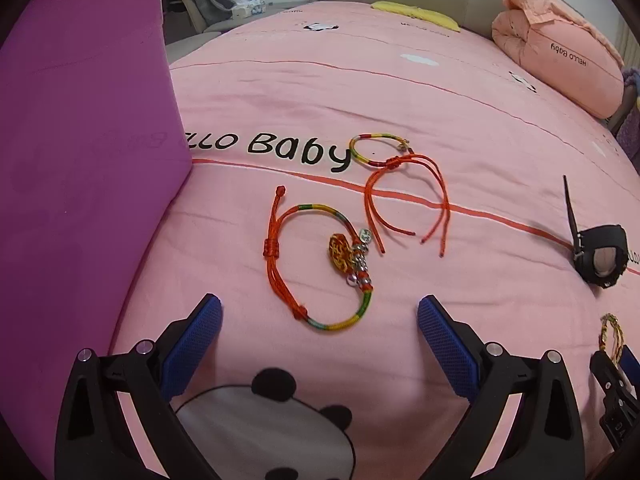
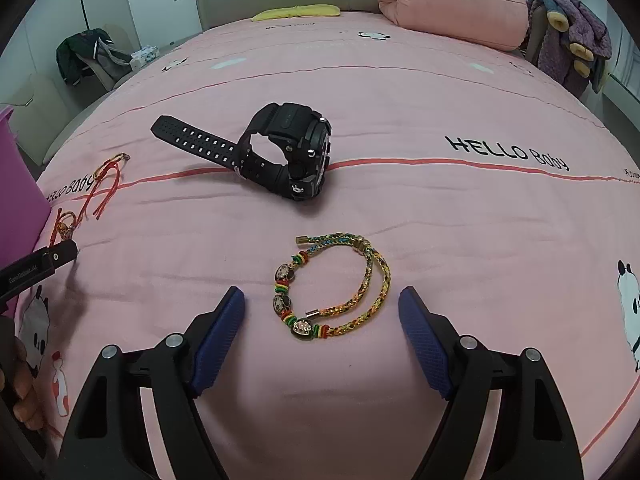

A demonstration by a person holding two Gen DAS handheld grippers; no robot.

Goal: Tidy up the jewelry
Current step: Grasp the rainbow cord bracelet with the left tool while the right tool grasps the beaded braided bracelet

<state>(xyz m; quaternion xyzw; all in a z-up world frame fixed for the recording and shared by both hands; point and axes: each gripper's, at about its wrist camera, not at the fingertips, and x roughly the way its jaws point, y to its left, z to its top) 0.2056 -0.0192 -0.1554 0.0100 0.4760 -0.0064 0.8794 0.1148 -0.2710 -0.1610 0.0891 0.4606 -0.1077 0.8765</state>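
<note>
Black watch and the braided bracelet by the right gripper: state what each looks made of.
Black watch: looks like matte rubber or resin, given the dull moulded case and perforated strap. Braided bracelet: woven multicoloured cord with shiny, probably metal beads and end caps.

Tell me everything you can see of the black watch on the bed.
The black watch is a chunky sports model that looks like rubber or resin. It lies on its side on the pink bedspread, dial facing right, strap buckled into a loop, the perforated tail stretching left. It sits across the red stripe, beyond the braided bracelet and apart from it. No gripper touches it. The left wrist view shows it far right.
</note>
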